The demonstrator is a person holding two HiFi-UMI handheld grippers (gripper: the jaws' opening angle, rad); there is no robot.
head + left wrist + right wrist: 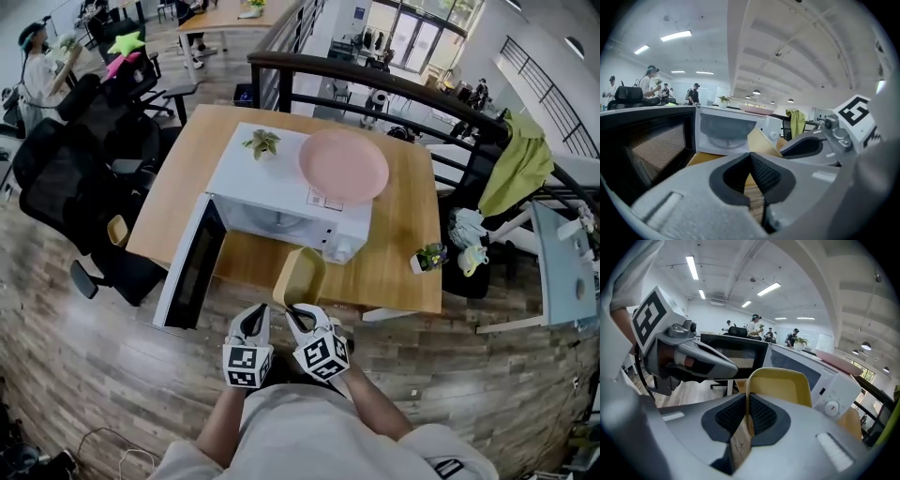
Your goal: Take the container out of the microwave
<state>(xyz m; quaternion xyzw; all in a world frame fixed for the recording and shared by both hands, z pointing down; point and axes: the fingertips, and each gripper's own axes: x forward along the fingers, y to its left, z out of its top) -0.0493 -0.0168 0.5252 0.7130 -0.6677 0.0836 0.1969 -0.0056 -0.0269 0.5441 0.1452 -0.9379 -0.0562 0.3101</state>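
While hanging out front of the open microwave, had the yellow container clamped by its rim in the right tongs, over the worktop's near edge. Had the left tongs pressed together, empty.

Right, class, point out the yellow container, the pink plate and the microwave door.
yellow container point(300, 277): head view, on its visible yellow face.
pink plate point(343, 166): head view, on the middle of its top.
microwave door point(194, 264): head view, on the dark window of the open door.

Overhead and low views, shared microwave
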